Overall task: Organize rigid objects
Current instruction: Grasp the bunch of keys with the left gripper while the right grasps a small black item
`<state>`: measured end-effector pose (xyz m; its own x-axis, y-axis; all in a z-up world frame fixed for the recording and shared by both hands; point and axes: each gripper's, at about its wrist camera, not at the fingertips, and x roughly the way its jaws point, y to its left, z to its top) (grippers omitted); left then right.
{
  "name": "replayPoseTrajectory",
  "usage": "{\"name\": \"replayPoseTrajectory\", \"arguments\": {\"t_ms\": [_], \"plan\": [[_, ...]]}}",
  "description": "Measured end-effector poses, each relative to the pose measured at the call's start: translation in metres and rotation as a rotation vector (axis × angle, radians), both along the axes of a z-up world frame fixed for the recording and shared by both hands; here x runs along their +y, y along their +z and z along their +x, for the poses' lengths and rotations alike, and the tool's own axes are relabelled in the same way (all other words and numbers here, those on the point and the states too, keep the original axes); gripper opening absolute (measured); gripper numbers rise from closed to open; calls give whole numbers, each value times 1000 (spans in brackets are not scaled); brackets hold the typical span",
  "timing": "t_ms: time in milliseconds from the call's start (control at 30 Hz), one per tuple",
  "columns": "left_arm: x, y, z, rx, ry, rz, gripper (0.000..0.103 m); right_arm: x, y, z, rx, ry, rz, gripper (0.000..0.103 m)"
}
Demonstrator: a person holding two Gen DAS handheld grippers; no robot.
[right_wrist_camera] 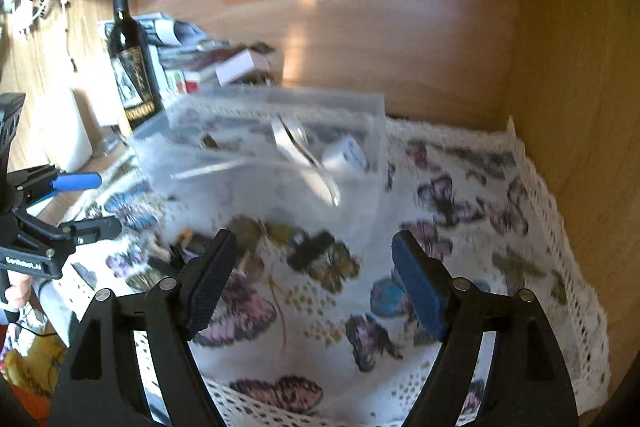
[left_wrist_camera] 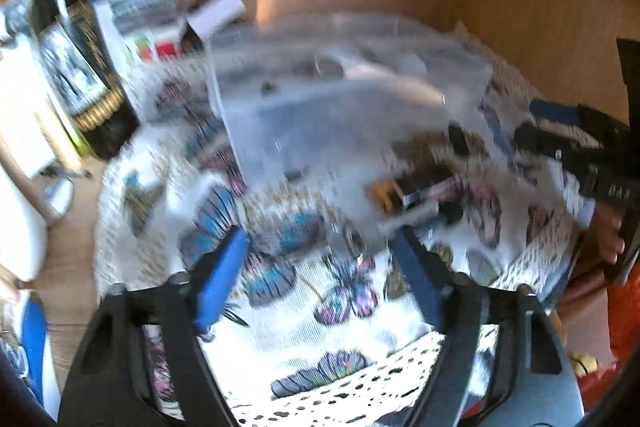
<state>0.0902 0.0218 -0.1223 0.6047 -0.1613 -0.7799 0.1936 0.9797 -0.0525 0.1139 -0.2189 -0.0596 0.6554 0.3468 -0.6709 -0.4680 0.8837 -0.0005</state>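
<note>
A clear plastic box (left_wrist_camera: 344, 95) stands on a butterfly-print cloth (left_wrist_camera: 320, 291); it also shows in the right wrist view (right_wrist_camera: 276, 151) with a few small items inside. Small rigid objects lie on the cloth in front of it: a yellow and black piece (left_wrist_camera: 386, 193) and dark pieces (right_wrist_camera: 312, 247). My left gripper (left_wrist_camera: 320, 247) is open and empty, just short of them. My right gripper (right_wrist_camera: 312, 251) is open and empty, above the cloth before the box. Both views are blurred.
A dark wine bottle (right_wrist_camera: 130, 63) stands left of the box, with stacked boxes and papers (right_wrist_camera: 208, 67) behind. Wooden shelf walls close the back (right_wrist_camera: 400, 47) and the right side. The other gripper shows at each view's edge (left_wrist_camera: 580, 143) (right_wrist_camera: 76, 203).
</note>
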Motion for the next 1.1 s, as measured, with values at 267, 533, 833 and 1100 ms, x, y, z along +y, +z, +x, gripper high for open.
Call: {"name": "replayPoseTrajectory", "arguments": {"t_ms": [267,533,833,1100], "plan": [[-11,-17,13,78,-71,58,66,1,-23,9,82,21,-33,77],[-30,-19,26,67,-126,63,36,10,-32,33,145,21,-18,77],[-30,-18,20,25,-140,62,26,29,-48,54,217,19,-49,52],[-26,-13,-5,8,-136,44,7,28,-45,46,190,24,-65,19]]}}
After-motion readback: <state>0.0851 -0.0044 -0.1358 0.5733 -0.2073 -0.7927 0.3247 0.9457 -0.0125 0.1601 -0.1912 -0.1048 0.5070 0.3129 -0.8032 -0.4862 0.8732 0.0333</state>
